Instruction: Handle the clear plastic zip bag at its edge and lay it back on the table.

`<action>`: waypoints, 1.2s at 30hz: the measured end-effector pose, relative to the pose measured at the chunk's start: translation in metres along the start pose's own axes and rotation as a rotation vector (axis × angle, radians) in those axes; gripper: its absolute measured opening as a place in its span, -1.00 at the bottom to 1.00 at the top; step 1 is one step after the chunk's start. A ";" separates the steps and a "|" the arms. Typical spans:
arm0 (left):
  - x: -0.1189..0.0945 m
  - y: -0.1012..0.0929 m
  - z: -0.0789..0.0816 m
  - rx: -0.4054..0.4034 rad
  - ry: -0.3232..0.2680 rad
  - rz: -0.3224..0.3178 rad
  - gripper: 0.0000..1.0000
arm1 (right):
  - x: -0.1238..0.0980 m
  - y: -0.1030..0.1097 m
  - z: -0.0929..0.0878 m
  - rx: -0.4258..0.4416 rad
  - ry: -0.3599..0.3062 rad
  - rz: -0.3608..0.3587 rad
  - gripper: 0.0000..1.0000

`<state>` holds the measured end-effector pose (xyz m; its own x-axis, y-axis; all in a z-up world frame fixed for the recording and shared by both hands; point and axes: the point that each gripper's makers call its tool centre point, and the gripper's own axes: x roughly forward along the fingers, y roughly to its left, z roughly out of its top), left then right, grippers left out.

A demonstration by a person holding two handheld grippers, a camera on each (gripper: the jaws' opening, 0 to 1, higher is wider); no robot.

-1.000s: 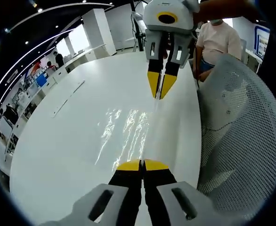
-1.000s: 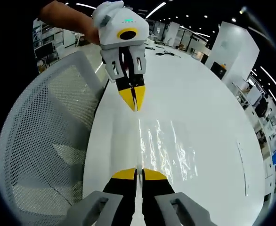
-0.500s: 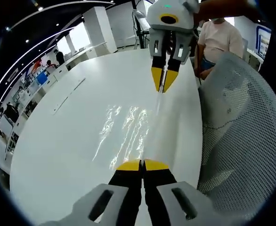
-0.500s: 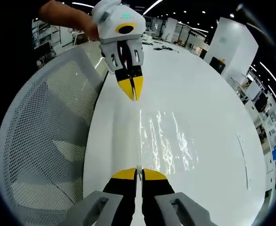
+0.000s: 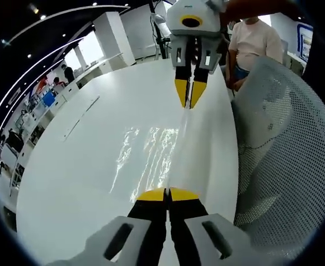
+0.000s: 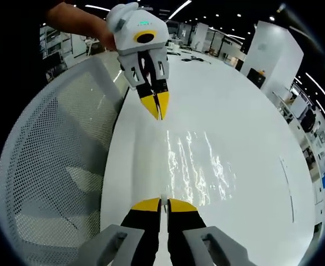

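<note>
- The left gripper point(image 5: 167, 194) has its yellow-tipped jaws pressed together on one end of the clear plastic zip bag point(image 5: 154, 158), pinching its edge.
- The right gripper point(image 6: 163, 204) is likewise clamped narrow on the opposite end of the same bag point(image 6: 193, 166).
- The bag hangs stretched between the two grippers, its top edge running as a thin taut line from one pair of tips to the other; its wrinkled film catches bright glints over the white worktop point(image 5: 85, 166).
- In the left gripper view the right gripper point(image 5: 189, 93) faces back from straight ahead, tips closed on the bag's far edge.
- In the right gripper view the left gripper point(image 6: 156, 105) appears ahead, held by a hand point(image 6: 104, 37), jaws together on the bag.
- A white mesh chair back point(image 5: 284, 144) stands just beside the worktop's edge, to the right of the left gripper and to the left of the right gripper point(image 6: 46, 160).
- A person in a light shirt point(image 5: 255, 41) sits beyond the chair.
</note>
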<state>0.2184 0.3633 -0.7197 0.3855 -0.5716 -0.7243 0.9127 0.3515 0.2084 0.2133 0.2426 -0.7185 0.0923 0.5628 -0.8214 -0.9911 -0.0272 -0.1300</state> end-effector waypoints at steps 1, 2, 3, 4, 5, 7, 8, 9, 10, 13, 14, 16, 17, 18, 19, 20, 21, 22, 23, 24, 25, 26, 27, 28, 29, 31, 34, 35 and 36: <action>0.000 0.000 0.000 0.002 -0.001 0.001 -1.00 | 0.000 0.001 -0.001 -0.006 0.003 0.003 -1.00; -0.001 0.000 0.000 0.006 -0.002 0.003 -1.00 | 0.000 0.002 0.000 -0.005 0.002 0.009 -1.00; -0.001 0.001 0.000 0.009 -0.002 0.006 -1.00 | 0.001 0.004 0.001 0.002 -0.002 0.018 -0.97; 0.000 0.001 -0.001 0.017 0.000 0.006 -1.00 | 0.001 0.005 0.002 0.008 -0.008 0.024 -0.94; 0.000 0.001 -0.001 0.021 -0.001 0.006 -1.00 | 0.001 0.005 0.003 0.011 -0.013 0.024 -0.90; 0.000 0.001 -0.001 0.031 -0.003 0.009 -1.00 | 0.000 0.005 0.008 0.010 -0.024 0.020 -0.87; 0.001 0.001 -0.002 0.036 -0.003 0.009 -1.00 | 0.000 0.006 0.011 0.012 -0.030 0.021 -0.85; 0.000 0.001 -0.002 0.039 -0.002 0.010 -1.00 | -0.001 0.006 0.014 0.013 -0.038 0.022 -0.83; 0.000 0.001 -0.002 0.045 -0.001 0.010 -1.00 | -0.001 0.006 0.016 0.014 -0.047 0.020 -0.82; 0.002 0.002 -0.001 0.064 -0.001 0.017 -1.00 | -0.002 0.003 0.027 0.023 -0.082 0.010 -0.82; 0.002 0.002 -0.001 0.072 -0.002 0.019 -1.00 | -0.002 0.002 0.031 0.030 -0.095 0.005 -0.82; 0.002 0.002 -0.001 0.091 0.000 0.023 -1.00 | -0.003 -0.001 0.037 0.031 -0.112 -0.005 -0.82; 0.002 0.002 -0.001 0.095 0.000 0.024 -1.00 | -0.003 -0.002 0.039 0.032 -0.117 -0.007 -0.82; 0.002 0.001 0.000 0.101 -0.001 0.022 -1.00 | -0.003 -0.003 0.043 0.035 -0.125 -0.010 -0.82; 0.002 0.001 0.000 0.103 -0.002 0.023 -1.00 | -0.003 -0.005 0.044 0.036 -0.128 -0.014 -0.82; 0.003 0.001 0.001 0.108 -0.003 0.024 -1.00 | -0.002 -0.007 0.046 0.037 -0.129 -0.021 -0.82; 0.003 0.001 0.002 0.111 -0.005 0.025 -1.00 | -0.002 -0.009 0.046 0.038 -0.129 -0.024 -0.83; 0.003 0.001 0.002 0.110 -0.006 0.026 -1.00 | -0.001 -0.010 0.047 0.041 -0.130 -0.023 -0.83; 0.003 0.001 0.003 0.106 -0.009 0.027 -1.00 | 0.000 -0.011 0.048 0.046 -0.132 -0.021 -0.83; 0.003 0.001 0.003 0.107 -0.010 0.026 -1.00 | 0.000 -0.011 0.049 0.047 -0.133 -0.019 -0.83; 0.003 0.002 0.004 0.114 -0.012 0.030 -1.00 | 0.001 -0.012 0.050 0.053 -0.136 -0.016 -0.83; 0.003 0.002 0.004 0.115 -0.013 0.030 -1.00 | 0.001 -0.013 0.050 0.057 -0.136 -0.015 -0.84; 0.003 0.001 0.006 0.117 -0.017 0.029 -1.00 | 0.002 -0.014 0.050 0.061 -0.135 -0.015 -0.84; 0.003 0.001 0.007 0.121 -0.021 0.032 -1.00 | 0.003 -0.015 0.050 0.064 -0.133 -0.012 -0.84; 0.002 0.002 0.007 0.121 -0.021 0.034 -1.00 | 0.004 -0.014 0.049 0.070 -0.129 -0.003 -0.84; 0.002 0.002 0.009 0.118 -0.027 0.036 -1.00 | 0.007 -0.014 0.047 0.071 -0.117 0.000 -0.85; 0.002 0.002 0.009 0.121 -0.029 0.034 -1.00 | 0.011 -0.014 0.046 0.080 -0.114 0.009 -0.86; 0.002 0.002 0.009 0.121 -0.031 0.033 -1.00 | 0.011 -0.014 0.046 0.080 -0.113 0.009 -0.87; 0.002 0.001 0.010 0.127 -0.034 0.035 -1.00 | 0.013 -0.013 0.046 0.086 -0.111 0.016 -0.87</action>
<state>0.2217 0.3555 -0.7146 0.4196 -0.5863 -0.6929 0.9077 0.2763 0.3159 0.2230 0.2879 -0.7021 0.0704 0.6508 -0.7559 -0.9973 0.0318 -0.0655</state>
